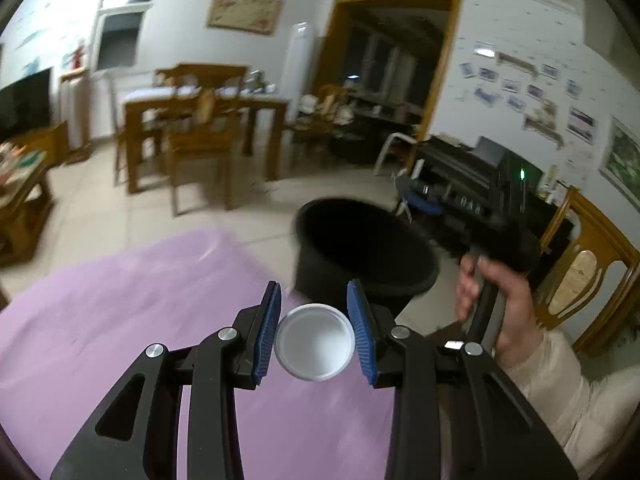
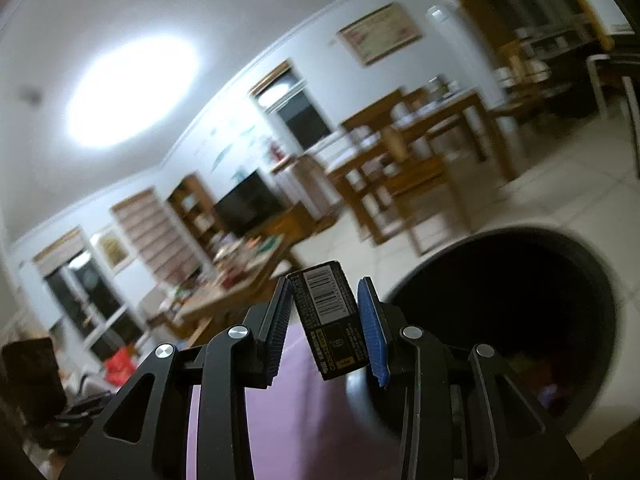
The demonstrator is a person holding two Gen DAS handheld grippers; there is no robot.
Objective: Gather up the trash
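My left gripper (image 1: 314,300) is shut on a white round cup (image 1: 315,347), its open mouth facing the camera, held above the purple cloth (image 1: 120,320). A black trash bin (image 1: 360,256) stands just beyond and right of it. My right gripper (image 2: 325,292) is shut on a small black battery box (image 2: 330,324) with a barcode, held tilted in the air. The bin's dark open mouth (image 2: 516,320) lies right of it. The right hand and its gripper handle (image 1: 492,280) show beside the bin in the left wrist view.
A wooden dining table with chairs (image 1: 200,128) stands across the tiled floor. A low wooden table (image 1: 20,192) is at the left, a black piano (image 1: 480,176) and a wooden chair (image 1: 588,264) at the right. A doorway (image 1: 392,60) opens behind.
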